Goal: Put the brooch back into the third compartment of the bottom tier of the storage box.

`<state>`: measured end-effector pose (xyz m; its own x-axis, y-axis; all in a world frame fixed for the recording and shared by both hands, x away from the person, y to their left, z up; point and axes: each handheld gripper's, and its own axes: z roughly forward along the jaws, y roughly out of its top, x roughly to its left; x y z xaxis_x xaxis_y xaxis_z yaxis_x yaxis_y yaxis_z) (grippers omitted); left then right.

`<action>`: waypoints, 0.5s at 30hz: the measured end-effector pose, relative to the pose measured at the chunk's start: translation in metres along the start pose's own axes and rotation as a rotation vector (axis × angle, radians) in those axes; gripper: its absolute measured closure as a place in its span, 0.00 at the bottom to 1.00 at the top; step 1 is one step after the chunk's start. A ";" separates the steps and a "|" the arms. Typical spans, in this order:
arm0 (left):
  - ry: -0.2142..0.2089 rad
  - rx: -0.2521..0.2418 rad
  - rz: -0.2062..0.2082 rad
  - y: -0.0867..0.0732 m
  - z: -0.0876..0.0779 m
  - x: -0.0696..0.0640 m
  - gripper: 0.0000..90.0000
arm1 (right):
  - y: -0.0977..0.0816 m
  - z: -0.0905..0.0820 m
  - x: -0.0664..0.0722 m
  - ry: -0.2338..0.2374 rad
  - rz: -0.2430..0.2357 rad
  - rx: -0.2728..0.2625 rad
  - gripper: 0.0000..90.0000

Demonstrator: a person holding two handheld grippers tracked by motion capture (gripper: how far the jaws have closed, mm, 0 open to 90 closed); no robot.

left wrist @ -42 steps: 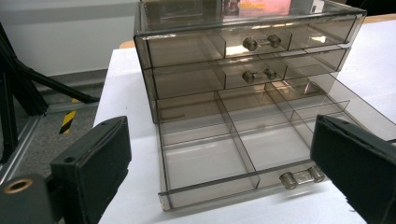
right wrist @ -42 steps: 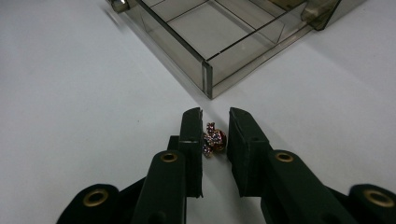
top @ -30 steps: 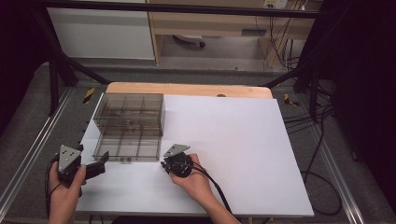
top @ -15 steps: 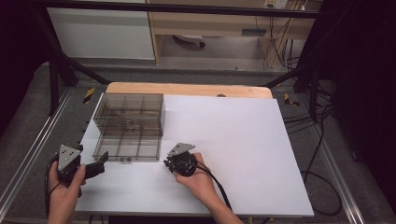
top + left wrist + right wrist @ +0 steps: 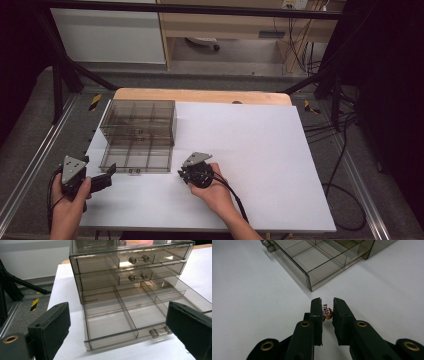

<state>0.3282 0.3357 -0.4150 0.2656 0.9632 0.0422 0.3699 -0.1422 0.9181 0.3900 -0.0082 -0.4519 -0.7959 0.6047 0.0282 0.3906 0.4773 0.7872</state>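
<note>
Right claw point(image 5: 327, 305) — shut on small colourful object point(image 5: 327, 312)

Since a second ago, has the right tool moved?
Yes. The right tool has slid slightly away from the open drawer, toward the table's near edge and a little rightward.

Bright, evenly lit tabletop, dark surroundings, slightly soft focus.

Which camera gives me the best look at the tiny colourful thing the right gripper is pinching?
The right gripper view: the small orange and multicoloured wrapped piece sits close up, pinched between the right gripper's black fingers. In the high view the gripper covers it. The left gripper view faces the smoky transparent plastic drawer cabinet instead.
</note>
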 end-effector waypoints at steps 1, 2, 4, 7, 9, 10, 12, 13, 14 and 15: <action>-0.001 0.003 0.003 0.000 0.000 0.000 0.06 | 0.001 -0.001 0.000 -0.003 0.002 -0.001 0.87; -0.002 0.005 0.004 0.000 0.001 -0.001 0.06 | 0.001 -0.002 -0.001 -0.005 0.003 -0.005 0.87; -0.003 0.007 0.006 0.000 0.001 -0.002 0.07 | 0.001 -0.005 -0.003 -0.008 0.013 -0.015 0.87; -0.004 0.005 0.010 0.001 0.001 -0.004 0.07 | 0.000 -0.008 -0.005 -0.014 0.016 -0.026 0.87; -0.006 0.006 0.015 0.001 0.001 -0.005 0.06 | -0.001 -0.011 -0.006 -0.015 0.015 -0.024 0.87; -0.006 0.007 0.016 0.000 0.001 -0.005 0.06 | -0.001 -0.012 -0.007 -0.017 0.017 -0.025 0.87; -0.007 0.009 0.014 0.000 0.000 -0.005 0.06 | 0.000 -0.013 -0.009 -0.022 0.023 -0.036 0.87; -0.008 0.010 0.014 0.000 0.000 -0.004 0.06 | 0.000 -0.013 -0.010 -0.023 0.028 -0.039 0.87; -0.008 0.011 0.011 -0.001 -0.001 -0.003 0.06 | 0.000 -0.013 -0.011 -0.025 0.032 -0.040 0.87; -0.007 0.013 0.009 -0.001 -0.001 -0.003 0.06 | 0.000 -0.013 -0.011 -0.024 0.038 -0.039 0.87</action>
<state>0.3259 0.3336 -0.4159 0.2750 0.9603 0.0481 0.3785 -0.1541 0.9127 0.3928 -0.0235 -0.4443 -0.7694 0.6373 0.0436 0.4014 0.4292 0.8092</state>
